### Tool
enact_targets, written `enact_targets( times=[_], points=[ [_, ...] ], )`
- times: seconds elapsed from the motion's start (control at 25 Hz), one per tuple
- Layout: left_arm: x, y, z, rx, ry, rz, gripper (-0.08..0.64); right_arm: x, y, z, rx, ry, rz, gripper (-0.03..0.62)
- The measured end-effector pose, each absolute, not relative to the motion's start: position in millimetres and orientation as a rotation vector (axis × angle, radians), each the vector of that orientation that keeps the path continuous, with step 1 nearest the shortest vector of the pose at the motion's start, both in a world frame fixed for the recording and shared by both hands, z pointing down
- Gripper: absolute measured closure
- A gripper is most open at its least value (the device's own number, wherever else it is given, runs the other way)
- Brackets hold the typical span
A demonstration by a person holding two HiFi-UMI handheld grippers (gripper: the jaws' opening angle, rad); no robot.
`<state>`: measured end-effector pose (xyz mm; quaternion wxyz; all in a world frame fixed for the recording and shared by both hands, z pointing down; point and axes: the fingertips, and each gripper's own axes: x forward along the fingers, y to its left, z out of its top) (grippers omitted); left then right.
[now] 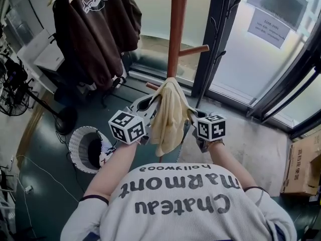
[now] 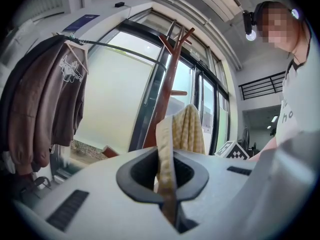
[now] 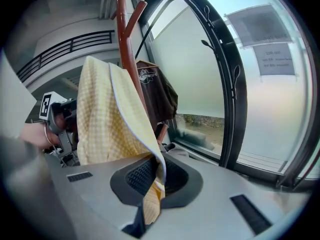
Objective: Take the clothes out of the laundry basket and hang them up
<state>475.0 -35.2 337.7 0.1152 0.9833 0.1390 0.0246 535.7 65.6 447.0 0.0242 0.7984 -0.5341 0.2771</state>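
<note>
a pale yellow checked cloth hangs in the middle of the head view, held up between the two grippers and falling in folds toward the person's white printed shirt at the bottom edge. the left gripper, just left of the cloth, is clenched on one edge: in the left gripper view a thin band of the fabric runs straight down between its closed jaws, with the rest of the cloth rising behind them. the right gripper, just right of the cloth, is likewise clamped on it; in the right gripper view the yellow fabric spills from the upper left down into the pinched jaws.

the cloth's top sits right at a reddish wooden coat stand, beside a short peg; whether it rests on the peg cannot be told. a brown hoodie hangs on a hanger at the upper left. a white woven laundry basket stands on the dark floor at the lower left, just beside the person's left forearm in the picture. a floor fan is at the far left edge. glass doors with a paper notice fill the upper right, and a cardboard box sits at the right edge.
</note>
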Motion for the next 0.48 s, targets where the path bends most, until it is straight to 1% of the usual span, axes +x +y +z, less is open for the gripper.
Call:
enact_targets(
  times=[0.4, 0.44, 0.48],
  points=[
    [461.1, -36.9, 325.7, 2.870, 0.267, -0.072, 0.543, 520.0, 54.8, 452.7, 2.354, -1.875, 0.852, 0.561],
    [457.9, -37.6, 323.6, 2.873, 0.242, -0.090, 0.540, 520.1, 55.0, 452.6, 2.347, -1.891, 0.852, 0.561],
    [453.7, -38.0, 322.1, 2.873, 0.212, -0.110, 0.518, 519.4, 55.6, 453.2, 2.339, -1.907, 0.857, 0.561]
  ],
)
